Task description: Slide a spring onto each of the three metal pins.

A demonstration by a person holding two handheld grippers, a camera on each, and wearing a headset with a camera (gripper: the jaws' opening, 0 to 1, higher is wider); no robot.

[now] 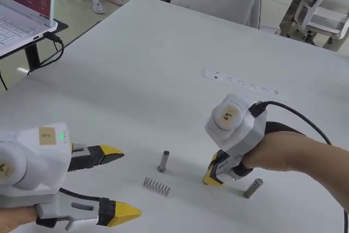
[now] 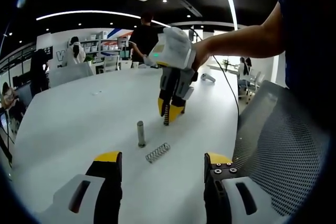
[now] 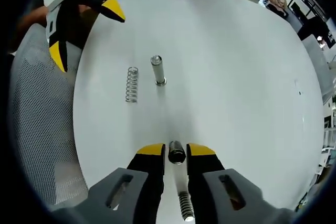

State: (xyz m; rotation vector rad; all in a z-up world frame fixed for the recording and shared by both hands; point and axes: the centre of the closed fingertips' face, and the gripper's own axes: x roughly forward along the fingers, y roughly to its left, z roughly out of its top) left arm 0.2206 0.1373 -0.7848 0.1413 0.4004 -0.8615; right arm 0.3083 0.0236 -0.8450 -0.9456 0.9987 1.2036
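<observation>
On the white workbench (image 1: 163, 58) the right gripper (image 3: 176, 155) pinched a spring (image 2: 167, 114), probably light and squashy, best held mid-coil; left gripper (image 2: 163, 158) gaped

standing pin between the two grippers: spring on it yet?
No: the pin stands bare, and the loose spring lies flat on the table just in front of it.

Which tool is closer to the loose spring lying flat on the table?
Left. The left tool is open just short of the loose spring; the right tool sits farther off, on its other side.
</observation>
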